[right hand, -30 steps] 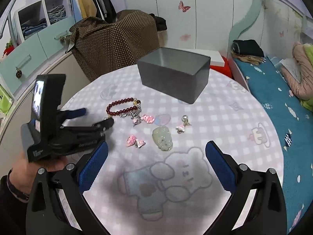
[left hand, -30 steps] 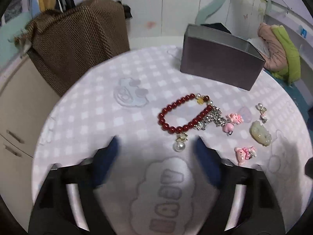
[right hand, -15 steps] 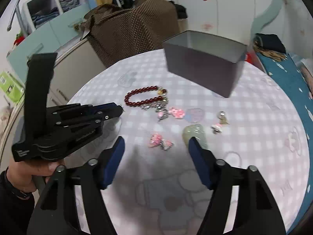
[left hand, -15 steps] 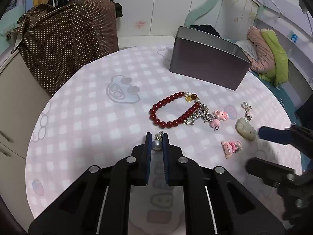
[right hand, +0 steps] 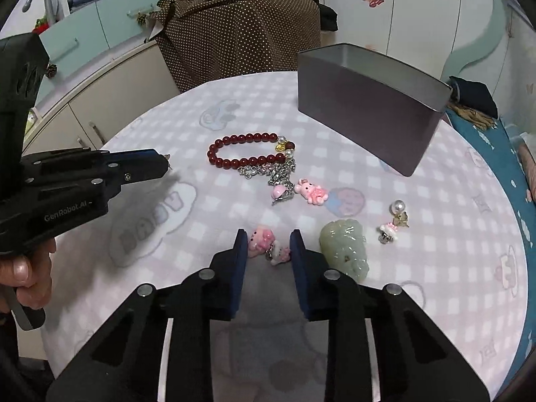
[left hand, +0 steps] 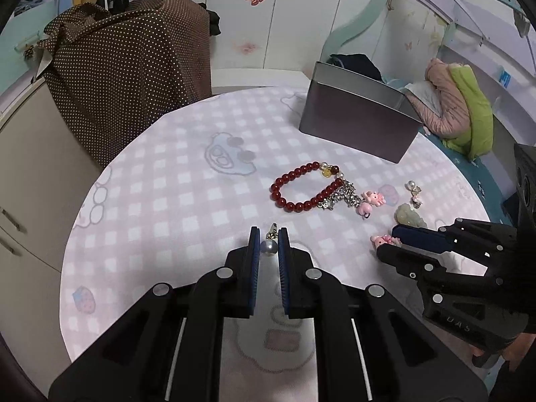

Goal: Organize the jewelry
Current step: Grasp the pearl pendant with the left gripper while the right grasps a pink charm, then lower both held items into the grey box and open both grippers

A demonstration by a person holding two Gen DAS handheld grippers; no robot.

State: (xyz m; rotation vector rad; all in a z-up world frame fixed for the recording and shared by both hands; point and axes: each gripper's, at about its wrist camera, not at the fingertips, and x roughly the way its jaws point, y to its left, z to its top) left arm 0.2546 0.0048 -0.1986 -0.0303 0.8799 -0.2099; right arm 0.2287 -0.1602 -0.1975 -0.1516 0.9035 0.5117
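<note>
My left gripper is shut on a pearl earring and holds it a little above the table; it also shows in the right wrist view. My right gripper has its jaws close around a pink charm pair on the cloth, touching or nearly so. A red bead bracelet with a silver chain lies beyond. A pink bunny charm, a jade pendant and a second pearl earring lie to the right. An open grey tin box stands at the back.
A round table with a pink checked cloth holds everything. A brown dotted bag sits behind the table on the left, on a cabinet. A bed with clothes is on the right.
My right gripper has dropped toward the table and narrowed its jaws around the pink charm pair. My left gripper, shut on the pearl earring, has lifted slightly.
</note>
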